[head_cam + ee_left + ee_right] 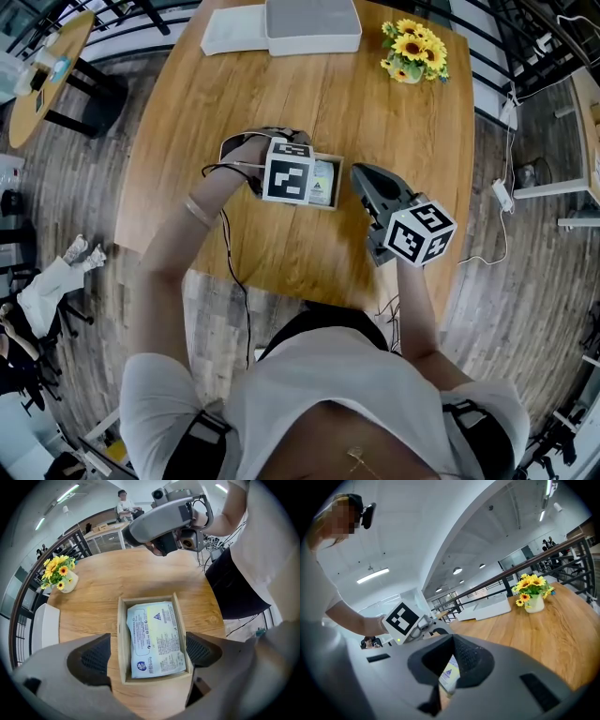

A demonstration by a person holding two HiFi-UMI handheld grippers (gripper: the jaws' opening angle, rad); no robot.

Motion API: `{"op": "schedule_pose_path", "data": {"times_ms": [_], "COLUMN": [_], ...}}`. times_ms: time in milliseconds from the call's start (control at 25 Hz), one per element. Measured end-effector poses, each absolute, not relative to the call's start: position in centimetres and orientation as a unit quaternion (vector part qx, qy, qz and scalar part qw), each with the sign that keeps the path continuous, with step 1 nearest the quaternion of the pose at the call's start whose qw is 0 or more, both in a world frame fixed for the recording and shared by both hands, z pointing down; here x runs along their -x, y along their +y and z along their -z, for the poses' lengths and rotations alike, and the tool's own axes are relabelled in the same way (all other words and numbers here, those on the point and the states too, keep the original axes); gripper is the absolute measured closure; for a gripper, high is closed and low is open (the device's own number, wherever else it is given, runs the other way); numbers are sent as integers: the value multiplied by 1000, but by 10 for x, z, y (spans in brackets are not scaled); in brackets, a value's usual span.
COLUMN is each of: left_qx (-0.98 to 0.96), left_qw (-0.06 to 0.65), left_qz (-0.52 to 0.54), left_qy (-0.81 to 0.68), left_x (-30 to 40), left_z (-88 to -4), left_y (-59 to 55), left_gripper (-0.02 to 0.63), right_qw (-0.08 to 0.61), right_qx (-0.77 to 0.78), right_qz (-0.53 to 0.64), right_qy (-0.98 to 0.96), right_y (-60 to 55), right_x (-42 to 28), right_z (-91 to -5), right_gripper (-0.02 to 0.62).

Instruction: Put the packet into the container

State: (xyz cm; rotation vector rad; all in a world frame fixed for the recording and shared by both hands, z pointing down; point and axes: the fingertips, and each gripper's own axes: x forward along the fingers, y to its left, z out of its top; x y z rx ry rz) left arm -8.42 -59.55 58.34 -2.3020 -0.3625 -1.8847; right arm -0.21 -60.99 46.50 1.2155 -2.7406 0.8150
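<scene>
– Since the pale blue-and-white printed plastic packet (154,639) lies flat inside the open, light wooden box container (121,639), is anything left to do?
– Little, by my reading. It covers most of the box's floor, printed face up, slightly rumpled along one long edge.
– Where is the left gripper (149,651)?
– It hangs over the near end of the box with its jaws spread wide, one dark pad outside each long wall. The pads appear to touch nothing. The packet sits below and between them, apart from both.
– And the right gripper (451,663)?
– It is beside the box, over the brown wooden tabletop (140,573), with its jaws drawn together on nothing. The packet shows only through the slit between them, some way off.
– How would the packet handle if it needed a nudge?
– Light and soft, I'd guess: a slick film pouch that buckles and slides. I'd pinch a sealed edge or a corner rather than the middle, and press gently so it settles flat without dragging the light box.
</scene>
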Motion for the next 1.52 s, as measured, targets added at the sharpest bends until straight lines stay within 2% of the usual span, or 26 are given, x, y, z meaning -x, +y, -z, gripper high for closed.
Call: {"op": "schedule_pose_path", "data": {"times_ms": [280,440,720,840,920,1040,1160,1520], "left_qx": [830,878,924,925,925,929,925,917], "left_qw": [76,31,-1,-3,-10,-42,-61,-63], "left_qz": [552,473,318,258,232,193,156,124], "left_qy": [-8,63,215,279,299,313,341,373], "left_x": [74,67,69,74,75,80,89,93], "left_z": [-551,-530,-497,-485,-479,-480,-473,-458], "left_y": [-613,-610,-606,-601,-595,-585,-580,-576], "left_gripper": [121,127,329,473,524,546,597,598], "right_qw": [2,-8,-20,-25,-27,-26,-23,-13], "right_qx": [-403,-399,-411,-418,-420,-426,-439,-476], "right_qz": [-267,-270,-255,-251,-253,-253,-252,-223], "right_qy": [-875,-876,-875,-873,-871,-868,-862,-851], "right_y": [-609,-607,-601,-595,-591,-584,-577,-567], "right_x": [-8,-5,12,18,23,30,33,41], "right_z": [-462,-456,-446,-446,-447,-449,-451,-453], "right_gripper": [583,583,583,583,583,583,583,583]}}
